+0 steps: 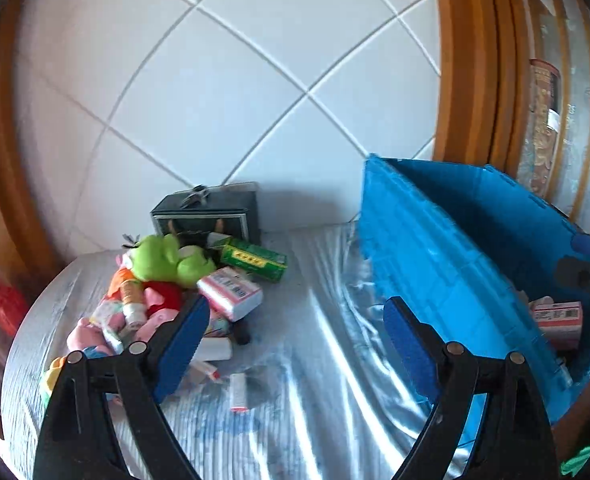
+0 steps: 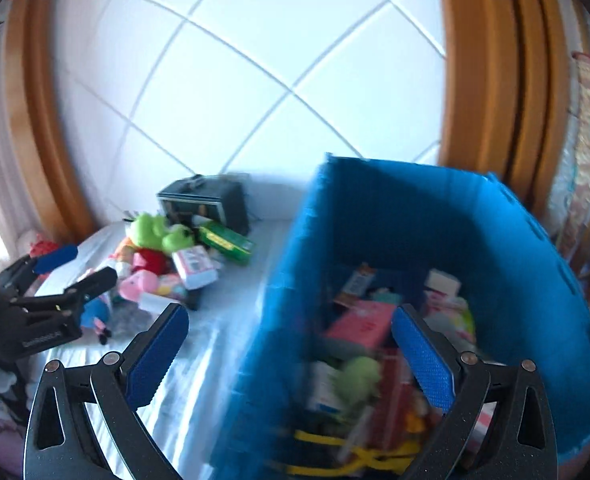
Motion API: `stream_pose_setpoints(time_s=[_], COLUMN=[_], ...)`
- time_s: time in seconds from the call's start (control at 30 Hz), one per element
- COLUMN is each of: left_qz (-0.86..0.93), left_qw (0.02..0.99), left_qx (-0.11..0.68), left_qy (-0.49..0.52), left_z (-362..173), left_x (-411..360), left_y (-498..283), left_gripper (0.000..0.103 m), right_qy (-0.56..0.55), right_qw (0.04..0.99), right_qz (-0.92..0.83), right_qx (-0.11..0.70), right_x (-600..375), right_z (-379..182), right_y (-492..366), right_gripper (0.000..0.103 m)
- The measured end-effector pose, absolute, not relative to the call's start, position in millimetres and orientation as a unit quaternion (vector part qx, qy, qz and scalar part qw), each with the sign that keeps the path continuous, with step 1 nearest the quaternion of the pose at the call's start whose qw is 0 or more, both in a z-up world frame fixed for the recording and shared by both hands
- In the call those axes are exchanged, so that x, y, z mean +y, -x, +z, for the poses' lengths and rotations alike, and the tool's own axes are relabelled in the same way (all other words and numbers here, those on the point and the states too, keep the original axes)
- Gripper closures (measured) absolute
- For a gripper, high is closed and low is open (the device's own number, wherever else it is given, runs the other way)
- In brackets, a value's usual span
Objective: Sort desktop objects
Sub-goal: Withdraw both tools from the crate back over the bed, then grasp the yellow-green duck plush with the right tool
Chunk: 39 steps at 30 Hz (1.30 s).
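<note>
From the left wrist, the left gripper [image 1: 297, 344] hangs with its blue-padded jaws spread wide and nothing between them, only the shiny table cover [image 1: 315, 360] below. The pile of loose objects lies ahead and to the left of it: a green plush frog [image 1: 167, 258], a green carton [image 1: 253, 259], a pink-and-white box [image 1: 231, 293] and a pink plush [image 1: 91, 334], with a dark box [image 1: 207, 212] behind them against the tiled wall [image 1: 223, 80]. The left finger overlaps the pile's near edge in view. The blue crate [image 1: 435, 248] stands to the right, a pink box [image 1: 557, 320] inside. From the right wrist, the right gripper [image 2: 291, 354] is also wide apart and empty, poised over the crate [image 2: 495, 240], its left finger outside the crate's near wall, its right finger above the blurred contents. The pile, frog [image 2: 157, 230] on top, sits well to the left, just beside the left gripper [image 2: 79, 268].
</note>
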<state>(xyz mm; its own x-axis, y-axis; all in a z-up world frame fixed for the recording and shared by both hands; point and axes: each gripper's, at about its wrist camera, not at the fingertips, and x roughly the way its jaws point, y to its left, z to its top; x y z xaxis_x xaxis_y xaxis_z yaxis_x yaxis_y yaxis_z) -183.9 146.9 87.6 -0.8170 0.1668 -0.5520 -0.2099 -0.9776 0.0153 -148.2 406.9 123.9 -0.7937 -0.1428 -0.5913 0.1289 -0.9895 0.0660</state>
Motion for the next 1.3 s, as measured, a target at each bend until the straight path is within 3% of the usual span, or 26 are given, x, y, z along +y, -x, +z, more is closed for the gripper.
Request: stream_pose_setpoints(time_s=[0.23,0.53,0.9,1.13,1.3], left_qz=[0.944,0.911,0.871,0.88,0.866], left_qw=[-0.014,-0.102,-0.176,-0.165,-0.118], left_qx=[-0.007,-0.063,-0.116,-0.092,-0.051], left_qy=[0.33,0.394,0.445,0.437,0.483], left_z=[37,-42,-94,-92,-127], left_x=[-6,-167,-261,-319,-351], left_y=[188,180,147,217,308], left_gripper=[0.014,0.014,0.014,0.014,0.014], right_qy=[-0.311,-0.382,-0.47,-0.494,-0.496], right_qw=[0.16,0.241,0.298,0.256,0.168], right_qz=[-0.937,-0.892,-0.83,-0.831,-0.852], right_qx=[-0.001,-0.008,0.03,0.023,-0.019], right_x=[287,131,29,22,14], right_z=[104,20,-63,-79,-85], right_y=[177,220,234,220,212], right_gripper=[0.0,0.0,0.0,0.0,0.0])
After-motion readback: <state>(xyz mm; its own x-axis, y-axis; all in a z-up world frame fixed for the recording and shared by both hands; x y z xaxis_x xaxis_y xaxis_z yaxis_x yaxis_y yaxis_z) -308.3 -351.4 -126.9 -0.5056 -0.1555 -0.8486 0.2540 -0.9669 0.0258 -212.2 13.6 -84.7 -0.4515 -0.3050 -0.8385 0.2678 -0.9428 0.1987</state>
